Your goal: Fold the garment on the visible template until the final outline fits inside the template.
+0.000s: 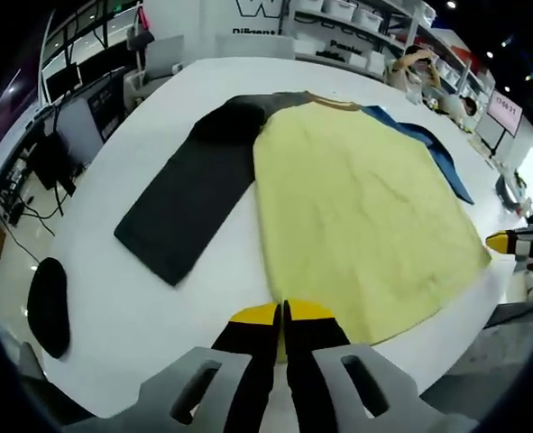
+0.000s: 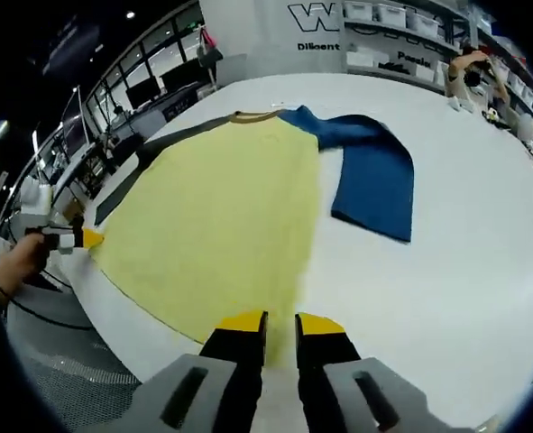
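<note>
A shirt with a yellow body (image 1: 356,207) lies flat on the white table (image 1: 113,298), collar away from me. Its dark grey sleeve (image 1: 189,203) is spread out to one side and its blue sleeve (image 2: 374,171) to the other. My left gripper (image 1: 281,316) is at the grey-side hem corner, jaws closed together on the hem edge. It also appears as the left gripper (image 2: 87,237), held by a hand. My right gripper (image 2: 280,323) is at the blue-side hem corner (image 2: 289,307), jaws a narrow gap apart with the cloth edge between them. It also appears as the right gripper (image 1: 505,242).
A black oval pad (image 1: 48,307) lies near the table's edge on the grey-sleeve side. Monitors and cables (image 1: 54,153) stand beyond that edge. Shelves (image 2: 410,36) and a person (image 2: 478,77) are behind the table's far end.
</note>
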Available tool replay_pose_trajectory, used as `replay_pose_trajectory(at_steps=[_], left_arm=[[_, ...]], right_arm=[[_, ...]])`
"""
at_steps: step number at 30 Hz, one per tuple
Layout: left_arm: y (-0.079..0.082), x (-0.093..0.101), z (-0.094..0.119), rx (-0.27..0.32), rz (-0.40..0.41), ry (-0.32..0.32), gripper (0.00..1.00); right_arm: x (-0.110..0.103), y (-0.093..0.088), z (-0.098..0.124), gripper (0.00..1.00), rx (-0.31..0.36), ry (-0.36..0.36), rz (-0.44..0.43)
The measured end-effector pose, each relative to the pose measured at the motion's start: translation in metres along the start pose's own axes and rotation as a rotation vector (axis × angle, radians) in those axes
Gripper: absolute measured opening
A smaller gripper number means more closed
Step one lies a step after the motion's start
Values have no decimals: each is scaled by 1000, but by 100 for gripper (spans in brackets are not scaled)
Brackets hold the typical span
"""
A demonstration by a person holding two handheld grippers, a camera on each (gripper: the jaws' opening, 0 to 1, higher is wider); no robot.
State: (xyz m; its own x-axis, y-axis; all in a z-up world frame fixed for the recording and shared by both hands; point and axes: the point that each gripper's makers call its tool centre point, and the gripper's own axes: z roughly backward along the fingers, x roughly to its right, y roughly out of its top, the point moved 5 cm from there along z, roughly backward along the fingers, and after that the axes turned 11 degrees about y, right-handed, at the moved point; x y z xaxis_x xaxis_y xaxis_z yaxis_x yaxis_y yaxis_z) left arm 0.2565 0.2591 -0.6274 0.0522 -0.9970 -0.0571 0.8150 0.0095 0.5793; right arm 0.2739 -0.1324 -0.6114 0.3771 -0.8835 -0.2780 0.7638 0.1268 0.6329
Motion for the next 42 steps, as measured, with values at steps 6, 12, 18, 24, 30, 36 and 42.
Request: replay_pose_trajectory(at_steps=[6,12,18,24,30,36,42], left_arm=[[0,0,-1,8,-8,-3,6],[2,0,-2,25,-19,-2,8],[1,-2,-3,24,-11,-4,7],[3,-3,2,35,19,-7,19],[7,-4,8,58,49,-15,31],[11,1,15,82,75,-43,40],[18,7,22,114,82,-68,52]], right_arm=[[44,29,5,23,71,-106,-30],[68,43,1,37,111,-146,-36],[88,46,-12,35,85,-156,-58],[103,46,-24,29,67,-175,-99],[109,46,-31,25,44,-188,-109],[110,46,-30,19,42,-205,-108],[105,45,-33,10,50,-226,-64]])
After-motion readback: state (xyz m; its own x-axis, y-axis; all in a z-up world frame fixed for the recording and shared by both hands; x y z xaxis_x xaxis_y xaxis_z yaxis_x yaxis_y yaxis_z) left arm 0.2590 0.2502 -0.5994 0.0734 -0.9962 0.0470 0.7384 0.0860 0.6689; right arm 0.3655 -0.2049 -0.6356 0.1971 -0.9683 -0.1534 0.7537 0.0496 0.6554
